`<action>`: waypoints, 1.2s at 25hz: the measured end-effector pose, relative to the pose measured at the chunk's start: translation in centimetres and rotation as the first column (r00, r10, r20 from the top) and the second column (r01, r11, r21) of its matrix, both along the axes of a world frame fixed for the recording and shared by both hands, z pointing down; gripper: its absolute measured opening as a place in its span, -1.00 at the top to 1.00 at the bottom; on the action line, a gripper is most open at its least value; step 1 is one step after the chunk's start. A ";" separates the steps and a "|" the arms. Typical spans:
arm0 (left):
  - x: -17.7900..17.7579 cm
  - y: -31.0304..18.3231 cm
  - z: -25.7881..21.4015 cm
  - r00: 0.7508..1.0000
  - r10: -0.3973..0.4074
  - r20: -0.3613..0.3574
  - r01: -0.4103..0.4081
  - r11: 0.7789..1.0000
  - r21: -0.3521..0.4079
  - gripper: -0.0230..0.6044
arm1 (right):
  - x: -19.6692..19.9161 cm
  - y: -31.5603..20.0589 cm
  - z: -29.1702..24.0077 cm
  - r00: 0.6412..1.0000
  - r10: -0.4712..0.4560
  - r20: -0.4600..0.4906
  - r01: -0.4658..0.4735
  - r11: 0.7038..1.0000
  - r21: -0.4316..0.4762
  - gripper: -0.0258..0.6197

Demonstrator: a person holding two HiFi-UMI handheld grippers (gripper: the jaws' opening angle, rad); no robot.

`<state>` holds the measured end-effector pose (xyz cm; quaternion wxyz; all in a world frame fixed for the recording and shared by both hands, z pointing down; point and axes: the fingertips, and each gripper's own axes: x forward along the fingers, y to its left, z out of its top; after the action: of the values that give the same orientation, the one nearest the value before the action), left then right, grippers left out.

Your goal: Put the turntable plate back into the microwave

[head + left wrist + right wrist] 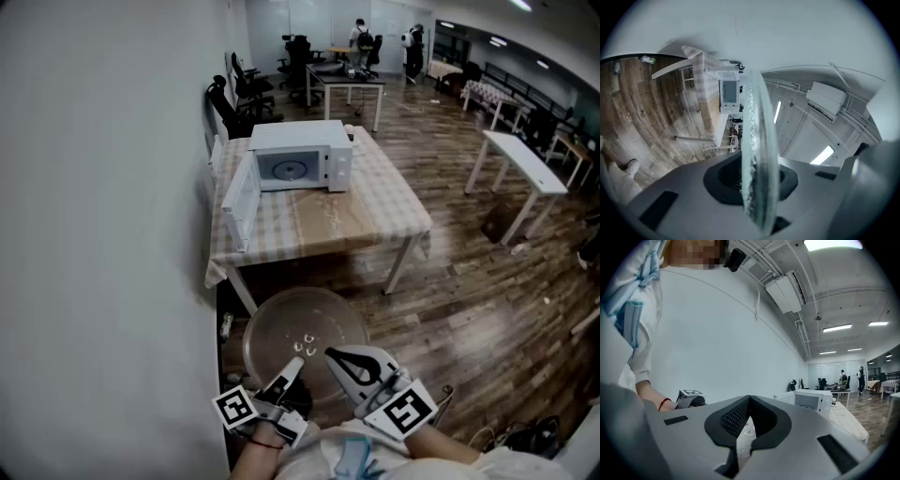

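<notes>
The round glass turntable plate (pixel 305 328) hangs flat in front of me, above the floor and short of the table. My left gripper (pixel 292 367) is shut on its near rim; in the left gripper view the plate (pixel 759 154) stands edge-on between the jaws. My right gripper (pixel 330 353) is shut with nothing in it, its tips over the plate's near edge. In the right gripper view its pads (pixel 736 416) meet, and a bit of the plate (pixel 743 441) shows below them. The white microwave (pixel 300 155) stands on the far table with its door (pixel 239 202) swung open to the left.
The microwave stands on a table with a checked cloth (pixel 375 211), against the white wall (pixel 94 234) on the left. Wooden floor lies between me and it. White desks (pixel 520 159), office chairs (pixel 244 89) and people stand farther back.
</notes>
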<state>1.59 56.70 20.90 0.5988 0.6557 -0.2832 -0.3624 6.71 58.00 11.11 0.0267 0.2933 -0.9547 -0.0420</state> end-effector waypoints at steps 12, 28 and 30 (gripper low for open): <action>0.1 0.3 0.1 1.000 0.005 -0.012 -0.005 1.000 -0.003 0.77 | 0.1 0.3 0.1 1.000 -0.004 -0.014 0.004 1.000 -0.005 0.83; -0.6 -0.7 0.7 1.000 0.005 -0.019 -0.005 1.000 -0.017 0.77 | -1.5 -0.1 0.4 0.998 -0.052 0.021 0.053 0.999 -0.010 0.82; -0.8 -0.9 0.9 1.000 0.005 -0.019 -0.006 1.000 -0.018 0.77 | -1.6 -0.3 0.6 0.999 -0.050 0.016 0.050 0.999 -0.013 0.82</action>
<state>0.80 55.85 21.82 0.6084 0.6475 -0.2789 -0.3645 5.13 57.68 11.73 0.0200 0.2695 -0.9622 -0.0342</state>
